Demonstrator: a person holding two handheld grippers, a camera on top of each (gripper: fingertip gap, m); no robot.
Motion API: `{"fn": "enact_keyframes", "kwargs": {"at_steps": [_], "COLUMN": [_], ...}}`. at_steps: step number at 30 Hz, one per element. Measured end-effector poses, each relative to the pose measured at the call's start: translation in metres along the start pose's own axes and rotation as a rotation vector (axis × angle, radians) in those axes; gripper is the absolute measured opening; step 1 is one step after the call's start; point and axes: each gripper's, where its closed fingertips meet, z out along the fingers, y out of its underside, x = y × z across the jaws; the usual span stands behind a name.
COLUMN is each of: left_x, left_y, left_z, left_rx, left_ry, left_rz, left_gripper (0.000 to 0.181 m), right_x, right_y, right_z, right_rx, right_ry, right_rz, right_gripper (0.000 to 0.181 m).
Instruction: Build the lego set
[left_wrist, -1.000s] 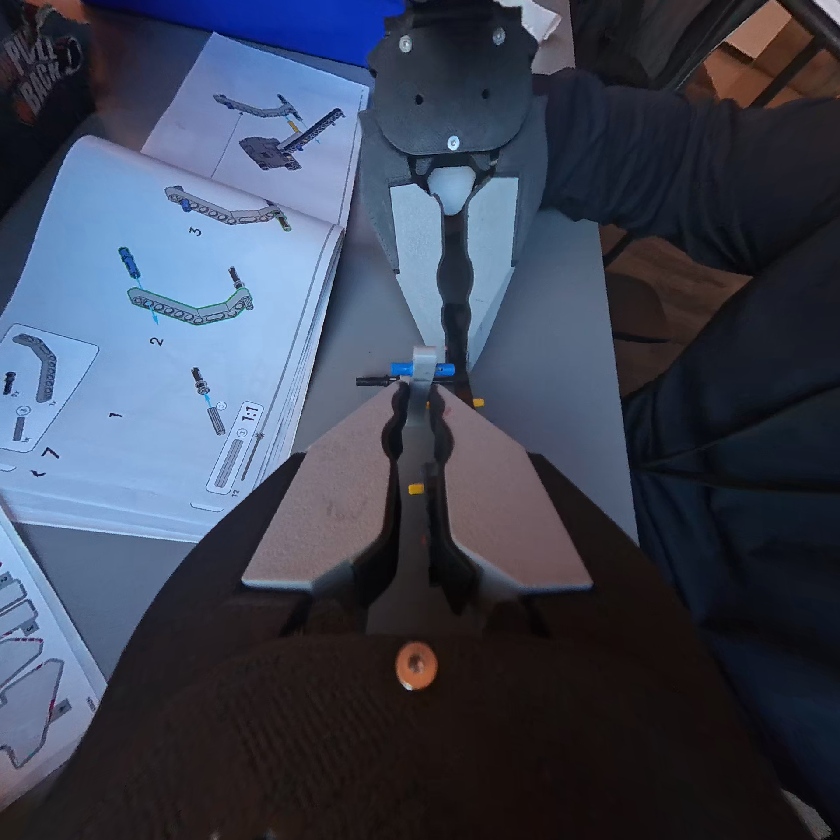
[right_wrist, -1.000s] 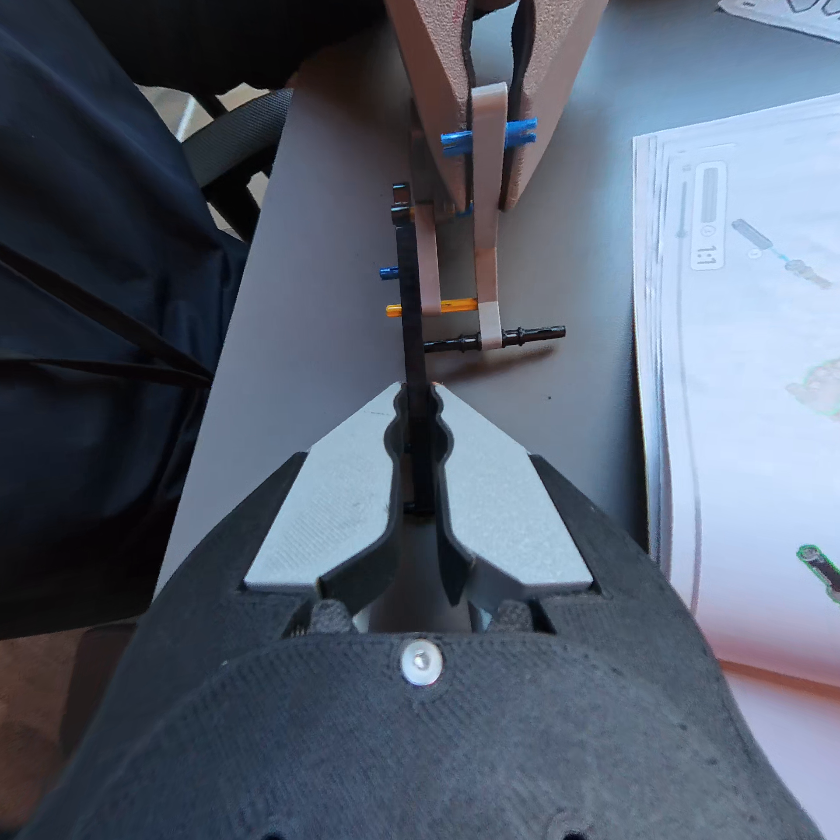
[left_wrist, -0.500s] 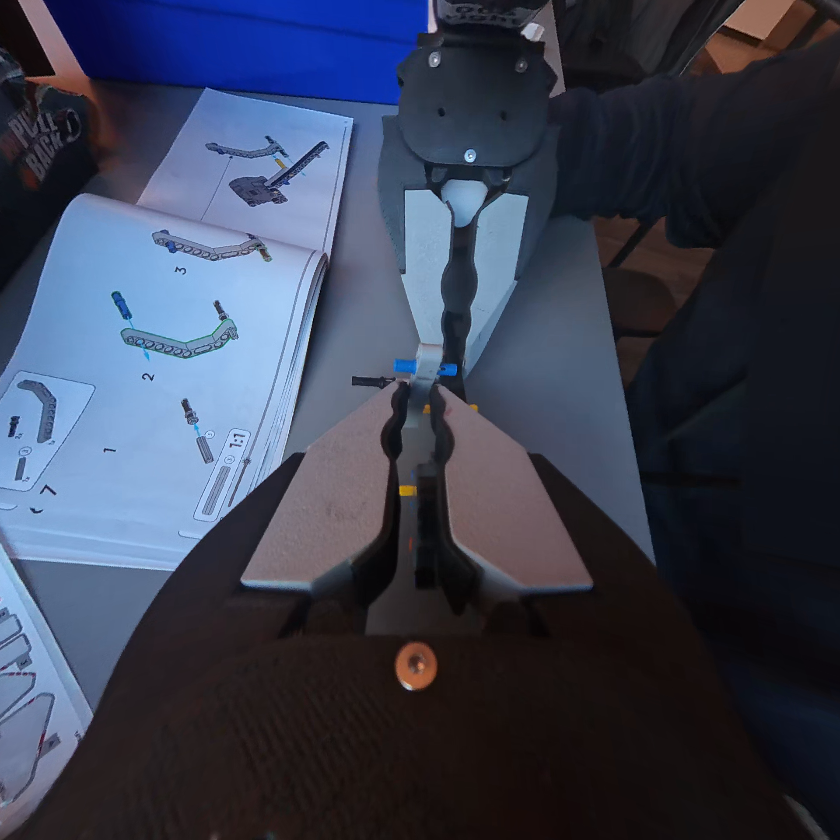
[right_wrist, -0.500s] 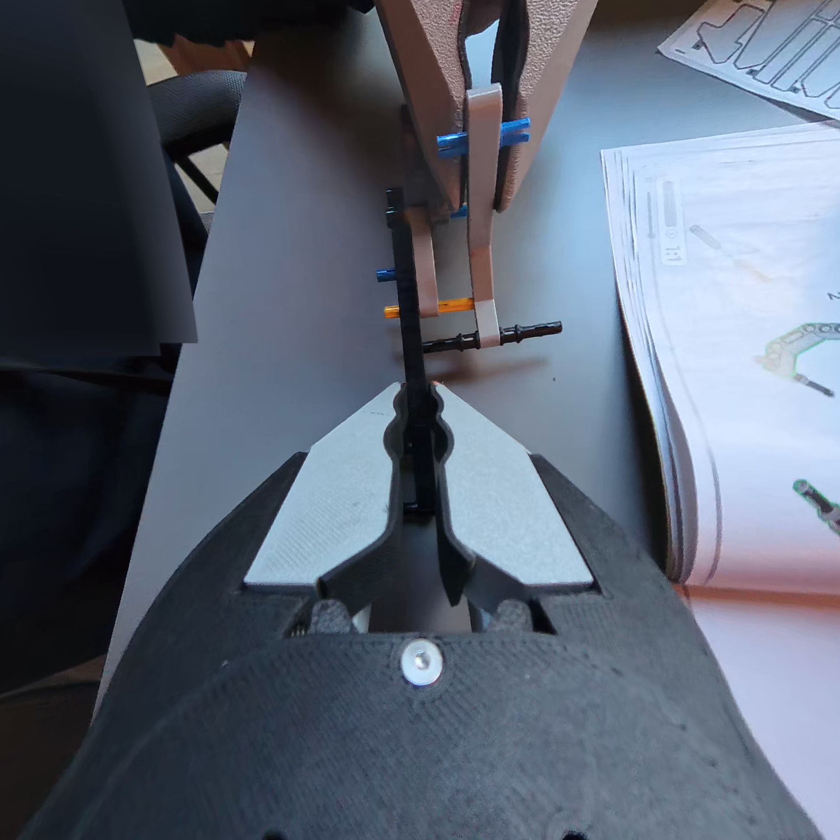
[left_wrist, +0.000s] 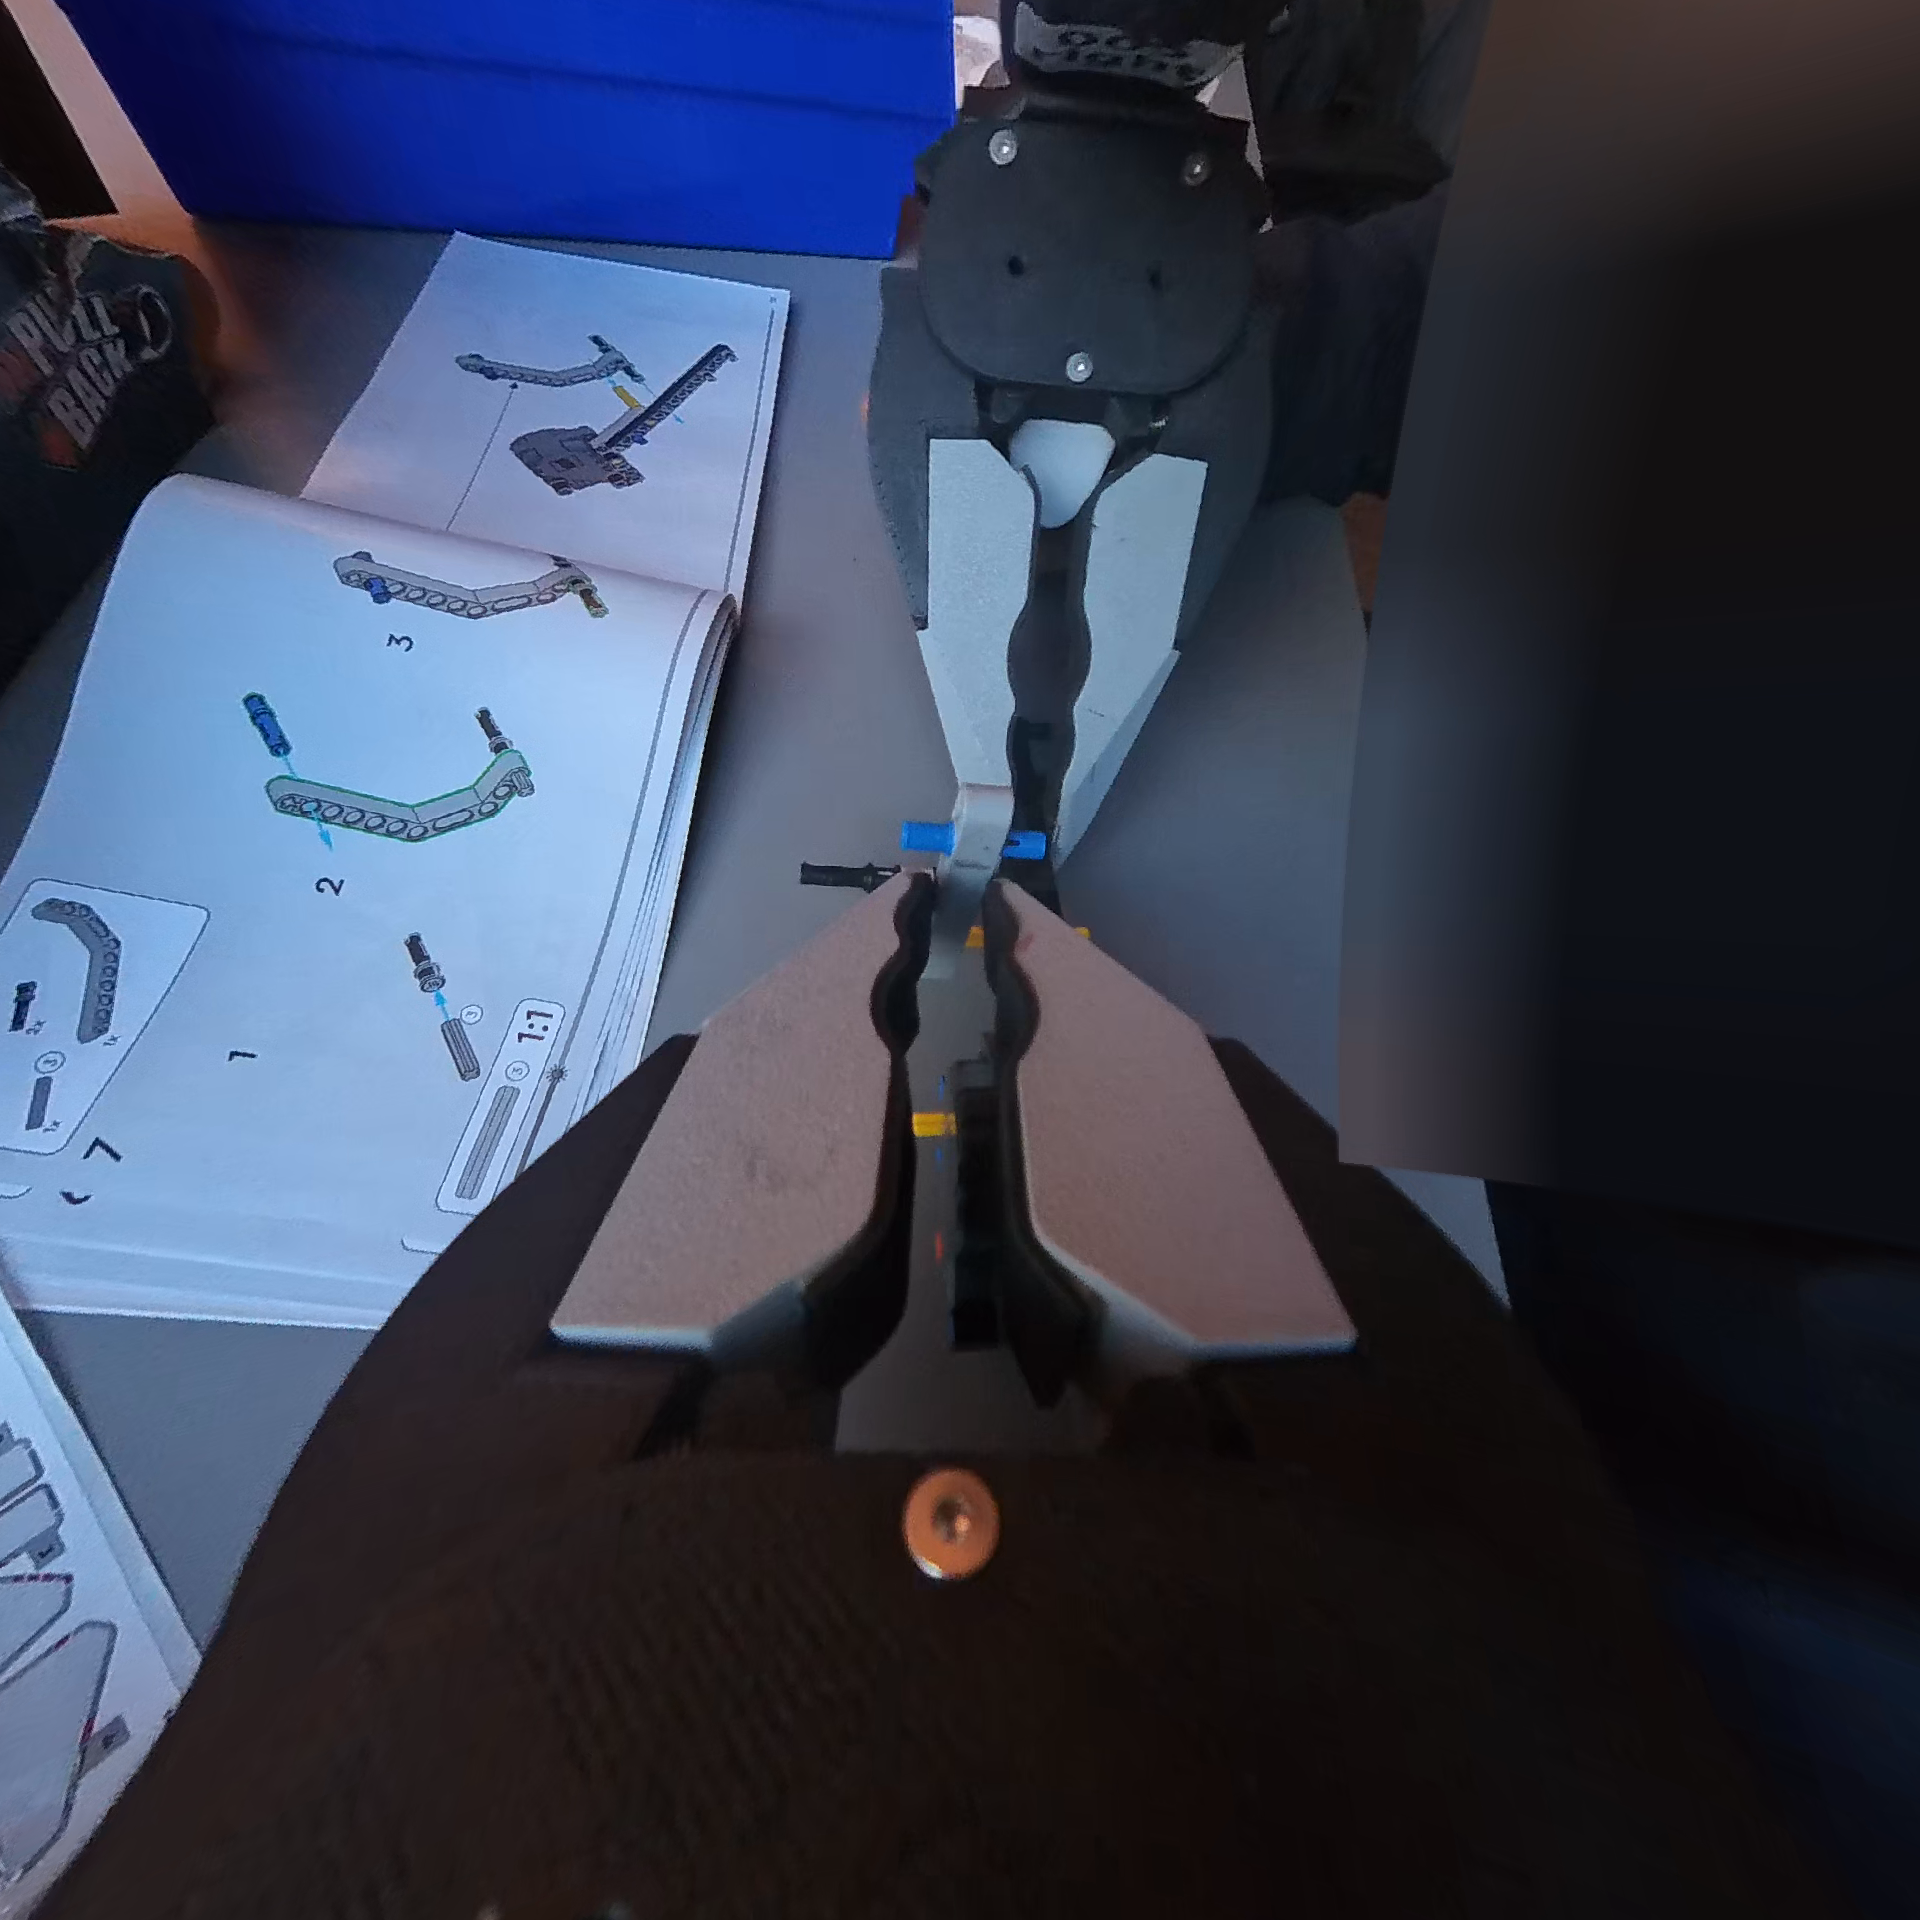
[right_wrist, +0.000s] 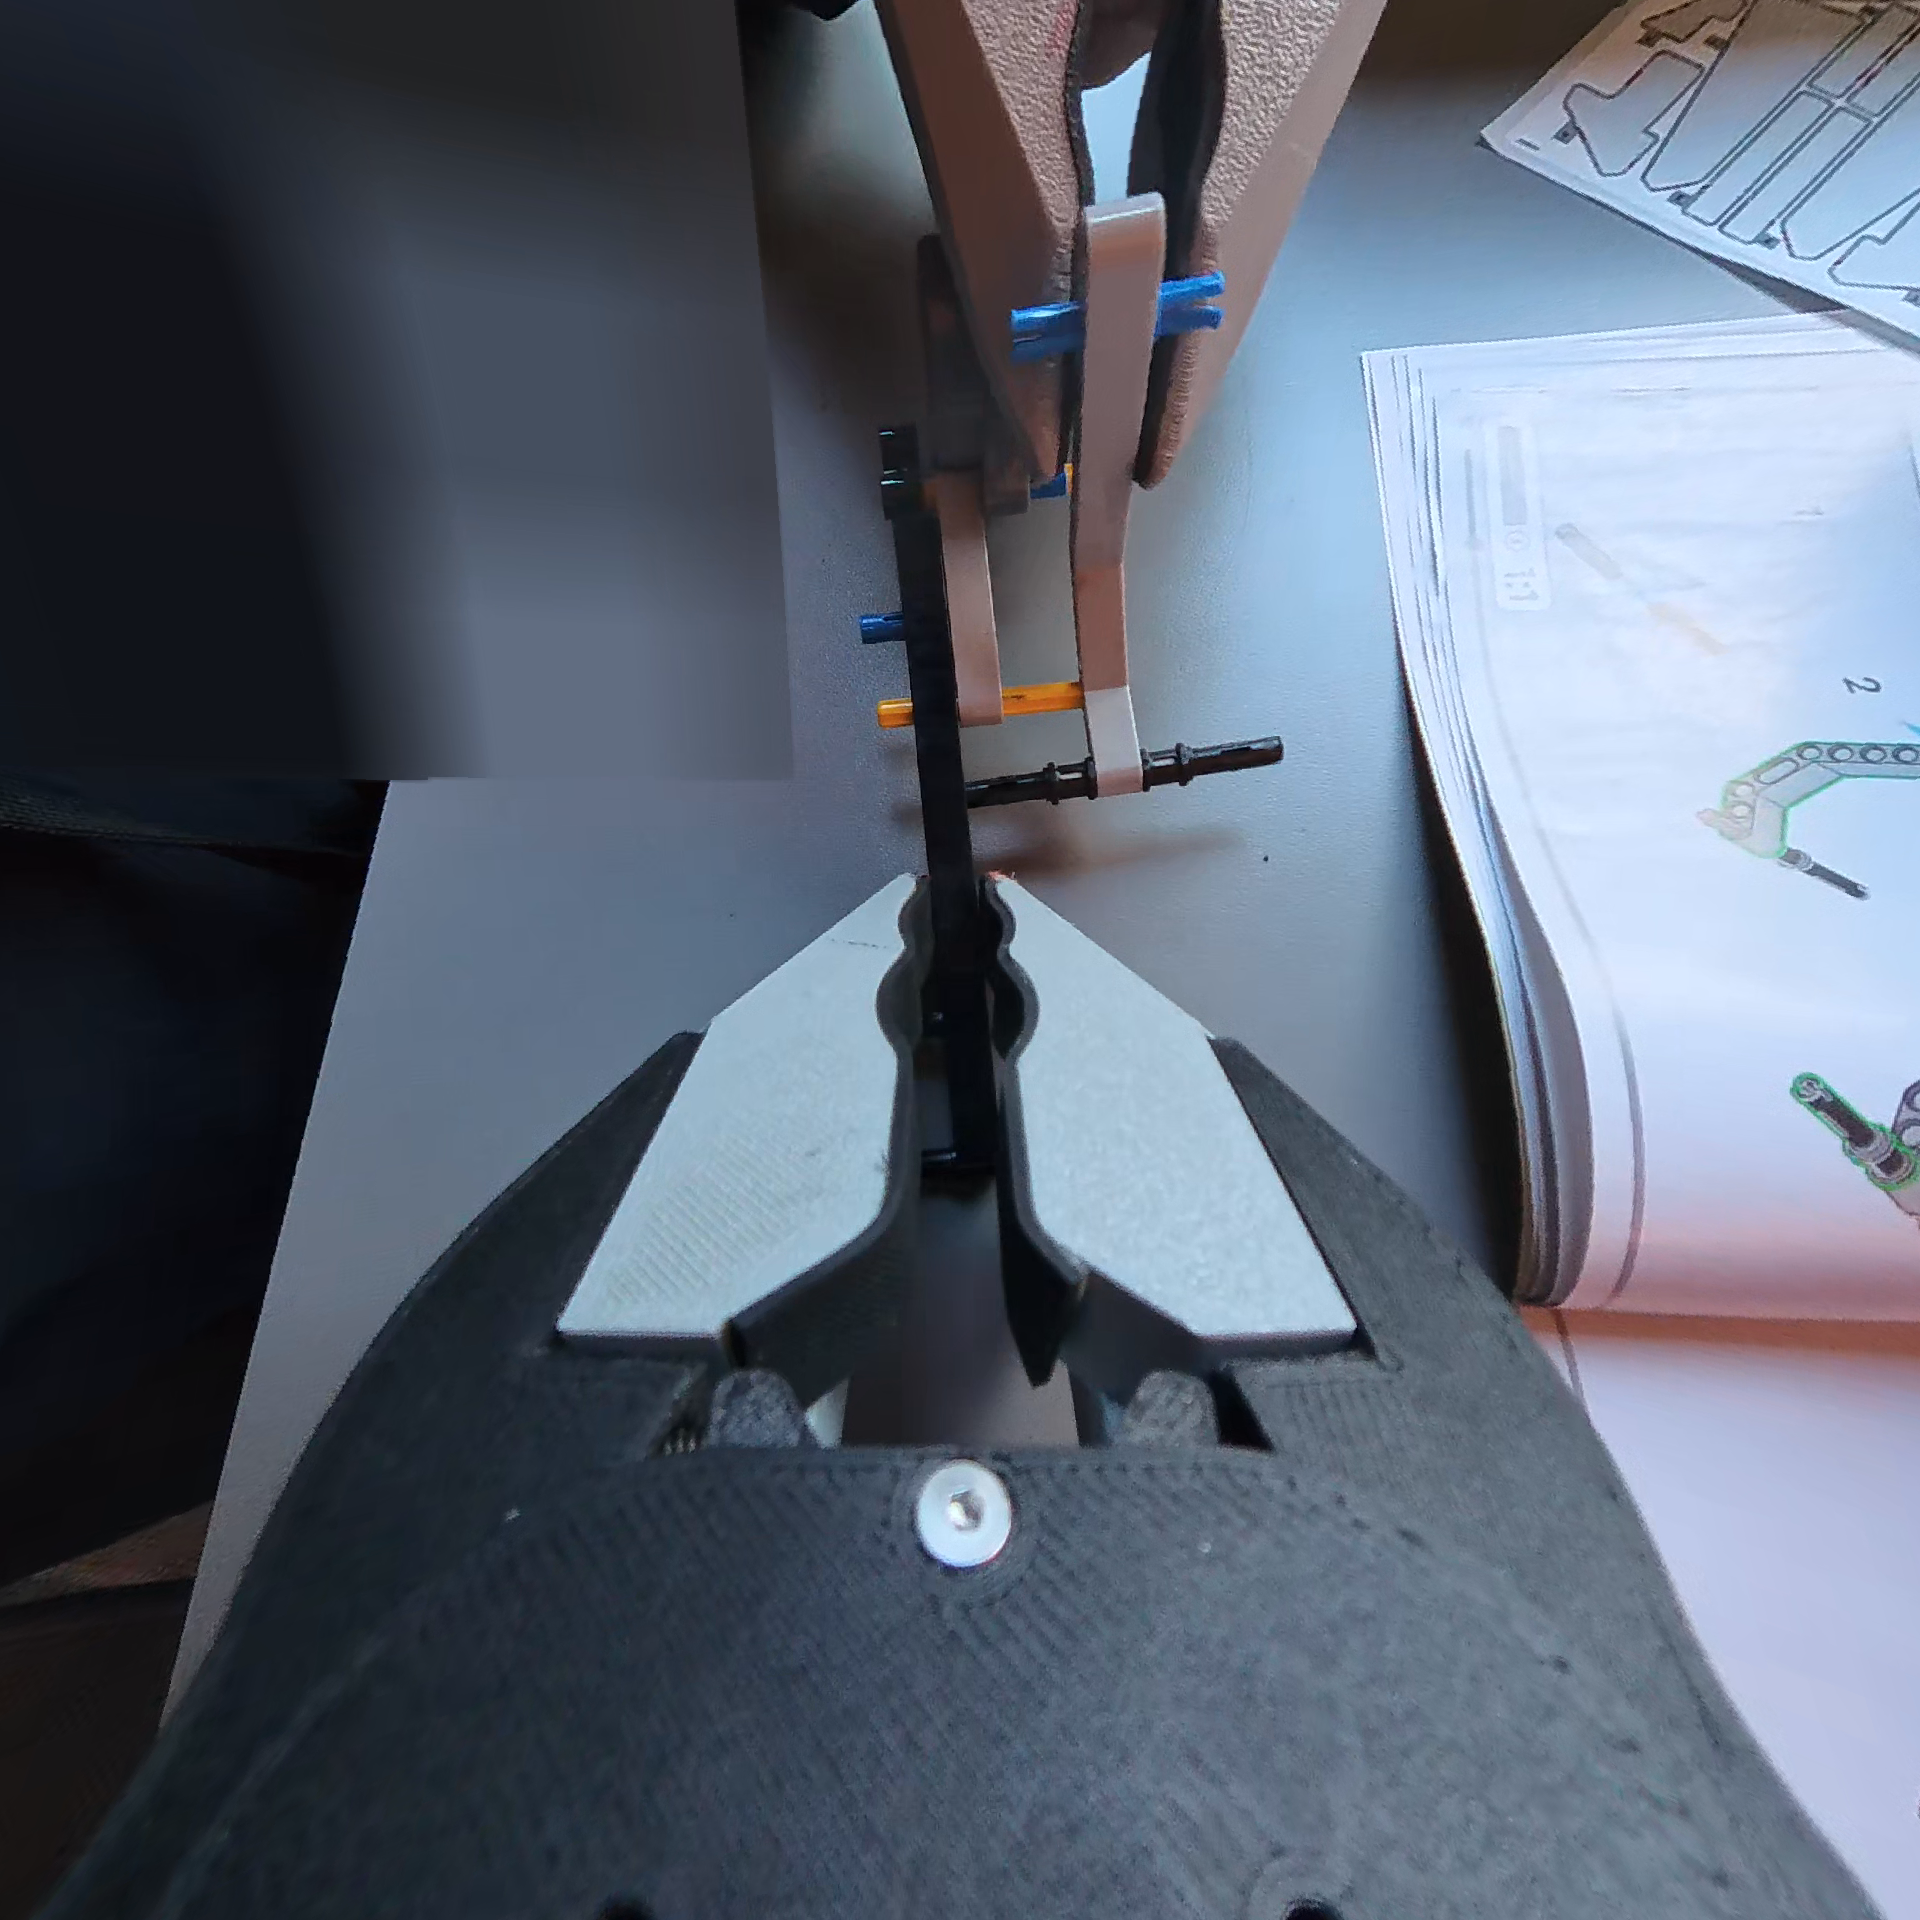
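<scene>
A partly built Lego assembly hangs over the grey table (right_wrist: 623, 935) between my two grippers. My left gripper (left_wrist: 956, 883) is shut on a bent grey beam (left_wrist: 977, 831), which also shows in the right wrist view (right_wrist: 1117, 416). The beam carries a blue pin (right_wrist: 1190, 301) and a black axle (right_wrist: 1216, 756). My right gripper (right_wrist: 951, 883) is shut on a long black beam (right_wrist: 935, 727). A yellow axle (right_wrist: 1039, 698) joins the black beam to a second grey beam (right_wrist: 971, 623). The grippers face each other tip to tip: right gripper (left_wrist: 1023, 821), left gripper (right_wrist: 1101, 473).
An open instruction booklet (left_wrist: 312, 831) lies beside the assembly, also in the right wrist view (right_wrist: 1714, 831). A sticker sheet (right_wrist: 1714, 156) lies beyond it. A blue box (left_wrist: 520, 104) stands at the back. A dark bag (left_wrist: 73, 364) sits far left. The table edge and a person's dark clothing (left_wrist: 1662, 1351) are close. Some 7 cm of space lies between my two pairs of fingers.
Both grippers have shifted together with the assembly, so the booklet and blue box sit differently in view. Both grips are unchanged.
</scene>
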Motion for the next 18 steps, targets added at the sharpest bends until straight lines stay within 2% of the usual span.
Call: {"fn": "enact_keyframes", "kwargs": {"at_steps": [1, 18], "left_x": [0.0001, -0.003], "left_y": [-0.0001, 0.0009], "left_z": [0.0, -0.0008], "left_rx": [0.001, 0.025], "left_ry": [0.0, 0.034], "left_rz": [0.002, -0.031], "left_gripper": [0.008, 0.008], "right_x": [0.0, 0.0015], "right_y": [0.0, -0.0003], "right_z": [0.0002, 0.0008], "right_rx": [0.0, -0.002], "right_ry": [0.002, 0.02], "right_rz": [-0.004, -0.011], "right_gripper": [0.007, 0.007]}}
